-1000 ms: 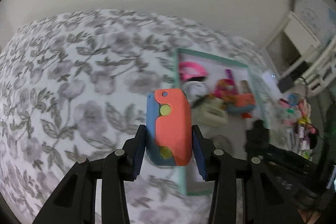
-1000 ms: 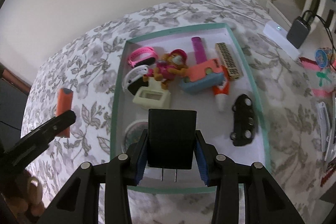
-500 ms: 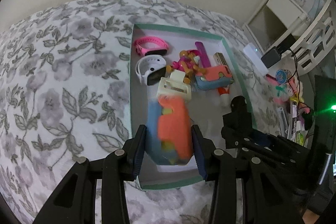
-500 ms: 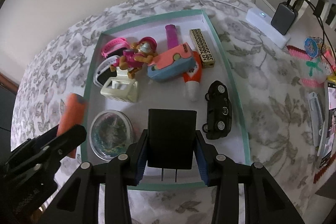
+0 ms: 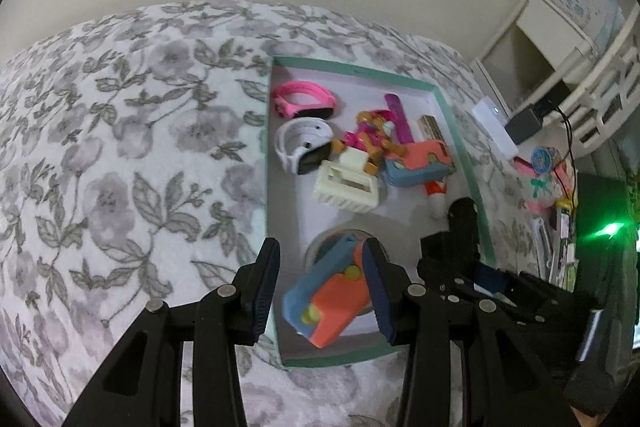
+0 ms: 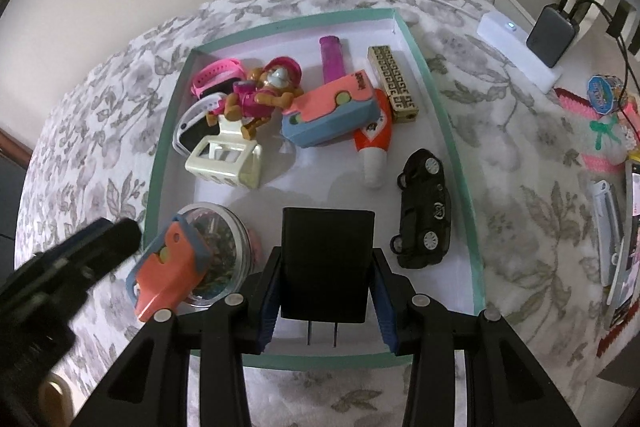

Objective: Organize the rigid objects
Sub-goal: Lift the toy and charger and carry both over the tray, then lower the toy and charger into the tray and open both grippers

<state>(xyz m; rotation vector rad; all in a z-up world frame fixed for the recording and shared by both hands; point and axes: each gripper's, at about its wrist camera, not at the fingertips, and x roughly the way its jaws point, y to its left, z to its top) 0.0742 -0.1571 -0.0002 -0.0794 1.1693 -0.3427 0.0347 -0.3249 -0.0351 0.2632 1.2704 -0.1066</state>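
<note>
The right hand-held gripper (image 6: 324, 291), pinching a black plug-in charger block (image 6: 326, 263), is best lowered onto bare floor of the teal-rimmed white tray (image 6: 456, 163) (left hand-held gripper (image 5: 324, 291) spread, orange-and-blue toy (image 5: 326, 301) loose).

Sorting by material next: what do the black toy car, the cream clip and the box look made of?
Black toy car: glossy, likely painted metal or hard plastic; highlights on its body. Cream clip: smooth moulded plastic with slotted openings. Box: matte, thin teal walls, white inside, probably cardboard.

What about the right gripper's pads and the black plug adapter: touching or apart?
Touching. Right wrist view shows the right gripper's blue pads flush against the black plug adapter's sides, no gap.
</note>
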